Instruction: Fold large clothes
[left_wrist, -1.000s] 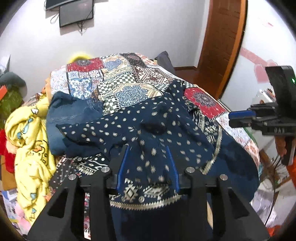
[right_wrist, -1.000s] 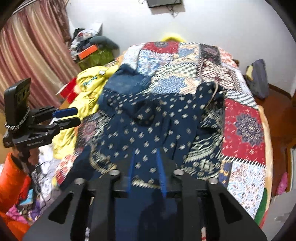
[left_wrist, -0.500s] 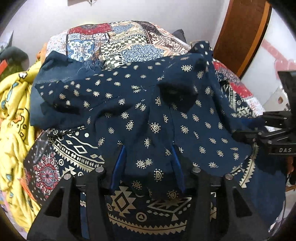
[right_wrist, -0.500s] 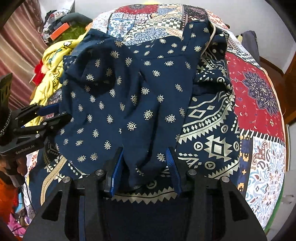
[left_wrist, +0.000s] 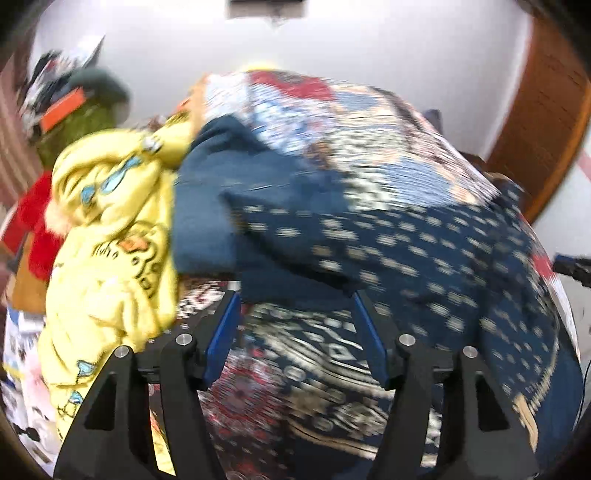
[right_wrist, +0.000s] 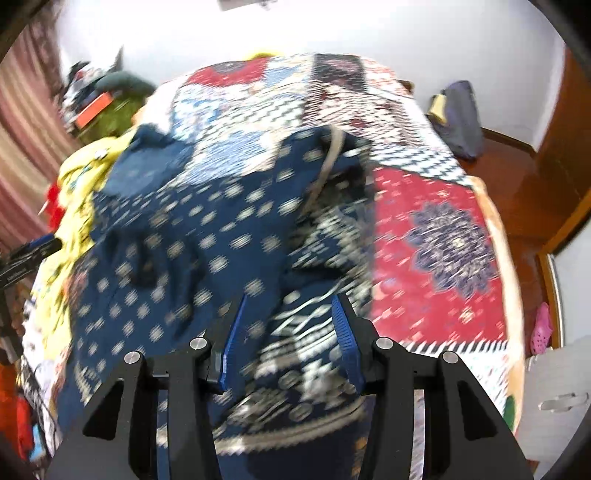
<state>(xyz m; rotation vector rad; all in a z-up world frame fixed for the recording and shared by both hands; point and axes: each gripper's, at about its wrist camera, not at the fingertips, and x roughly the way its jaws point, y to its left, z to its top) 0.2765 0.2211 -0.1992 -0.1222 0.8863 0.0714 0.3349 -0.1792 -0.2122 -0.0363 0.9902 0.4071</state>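
Navy patterned garment (left_wrist: 406, 251) spread on the patchwork-quilted bed (right_wrist: 436, 236), just ahead of both claws: left claw (left_wrist: 295, 328) and right claw (right_wrist: 288, 332) agape, gripping nothing.

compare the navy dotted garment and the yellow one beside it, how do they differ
The navy dotted garment is dark with small pale motifs; the yellow garment is bright with cartoon prints. The navy one is spread across the middle of the bed in front of both grippers; the yellow one is bunched in a heap at the bed's left edge. Both lie loose, unfolded, and neither is gripped.
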